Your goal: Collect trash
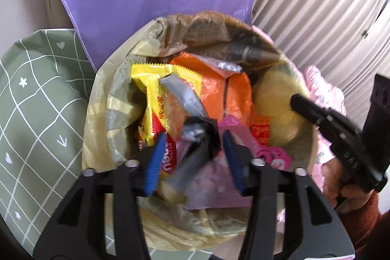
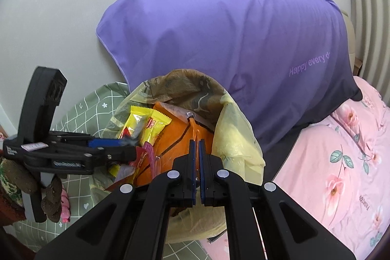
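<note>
A trash bin lined with a yellowish bag point(image 1: 109, 99) holds several wrappers: a yellow snack packet point(image 1: 156, 87), an orange bag point(image 1: 226, 94) and a pink wrapper point(image 1: 275, 157). My left gripper point(image 1: 192, 140) is open right above the bin, its blue pads either side of a crumpled grey-black wrapper point(image 1: 197, 135) that is loose between them. My right gripper point(image 2: 197, 145) is shut and empty over the bin's right rim point(image 2: 234, 128); it also shows in the left wrist view point(image 1: 324, 121). The left gripper shows in the right wrist view point(image 2: 121, 146).
A purple pillow point(image 2: 231, 40) leans on the wall behind the bin. A green grid-patterned cloth point(image 1: 36, 101) lies left of the bin. A pink floral bedsheet point(image 2: 341, 162) lies to the right. White vertical blinds point(image 1: 324, 4) stand at the far right.
</note>
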The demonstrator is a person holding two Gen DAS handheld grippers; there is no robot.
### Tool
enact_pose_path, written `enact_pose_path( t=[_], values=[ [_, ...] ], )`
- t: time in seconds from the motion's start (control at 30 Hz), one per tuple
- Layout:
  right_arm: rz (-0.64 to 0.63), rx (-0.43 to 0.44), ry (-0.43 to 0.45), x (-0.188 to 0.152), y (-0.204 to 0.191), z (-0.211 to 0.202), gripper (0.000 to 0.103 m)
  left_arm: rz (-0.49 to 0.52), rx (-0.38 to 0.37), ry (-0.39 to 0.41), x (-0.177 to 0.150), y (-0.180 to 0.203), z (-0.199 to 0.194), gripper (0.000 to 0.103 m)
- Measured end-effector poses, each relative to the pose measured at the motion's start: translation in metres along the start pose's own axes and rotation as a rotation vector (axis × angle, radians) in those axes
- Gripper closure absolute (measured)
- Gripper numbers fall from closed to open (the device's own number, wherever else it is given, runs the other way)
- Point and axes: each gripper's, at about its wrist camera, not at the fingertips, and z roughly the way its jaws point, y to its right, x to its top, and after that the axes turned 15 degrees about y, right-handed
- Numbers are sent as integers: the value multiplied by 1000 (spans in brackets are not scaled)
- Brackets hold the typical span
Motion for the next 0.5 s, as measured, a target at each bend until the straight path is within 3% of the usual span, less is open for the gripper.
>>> enact_pose_path(
  t=[0.2,0.33,0.5],
  values=[
    [7,-21,18,-4,-2,-11,98,84,29,58,4,21,-20,24],
    [15,-34,27,-8,-5,-16,97,112,65,106,4,28,-48,20],
    [26,-12,40,-17,-21,-28,97,120,180,203,-9,26,-96,19]
  ],
)
